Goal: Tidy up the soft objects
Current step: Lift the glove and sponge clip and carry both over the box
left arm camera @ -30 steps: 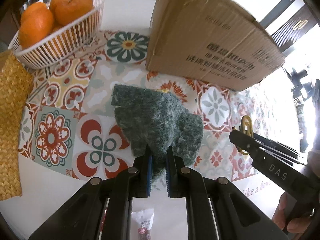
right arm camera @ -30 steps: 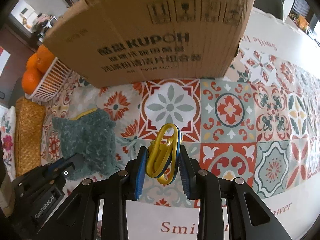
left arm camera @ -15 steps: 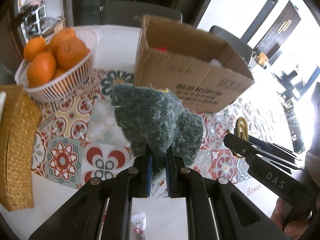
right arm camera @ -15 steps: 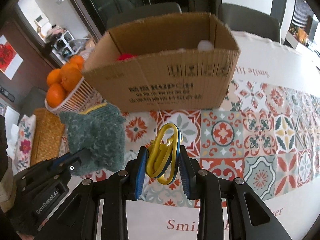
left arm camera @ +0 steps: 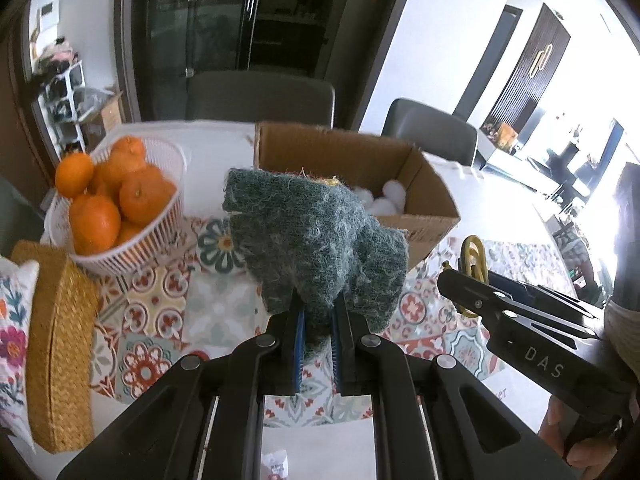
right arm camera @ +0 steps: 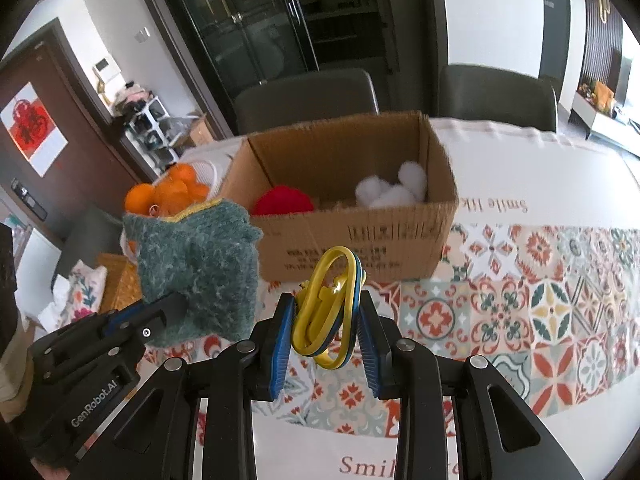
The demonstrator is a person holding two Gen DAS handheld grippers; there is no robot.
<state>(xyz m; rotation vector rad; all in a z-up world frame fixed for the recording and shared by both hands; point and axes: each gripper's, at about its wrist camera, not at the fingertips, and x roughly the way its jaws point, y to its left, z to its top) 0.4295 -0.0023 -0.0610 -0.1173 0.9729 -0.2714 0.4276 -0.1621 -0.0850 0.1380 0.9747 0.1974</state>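
Far left, at the table edge: a flat woven straw-coloured mat (left arm camera: 56, 344), with a white plastic basket (left arm camera: 132, 248) of round oranges (left arm camera: 146, 194) just beyond it on the patterned tile-print tablecloth (right arm camera: 552, 312).

Left gripper (left arm camera: 318, 328) — blue-padded fingers pressed together on the lower edge of a fuzzy dark-green knitted cloth (left arm camera: 316, 248) with a yellow trim. The cloth is lifted clear of the table and stands up from the jaws, in front of the near-left corner of the box.

Centre, farther back: an open brown cardboard box (right arm camera: 360, 236) with printed lettering on its near wall. Inside — a red yarn ball (right arm camera: 282, 202) at the left, a cluster of white cotton balls (right arm camera: 394, 190) at the right.

Right gripper (right arm camera: 326, 326) clamped on a bundle of yellow and blue elastic loops (right arm camera: 330, 300), held above the tablecloth, near side of the box and just right of the green cloth. The loops stand upright between the pads.
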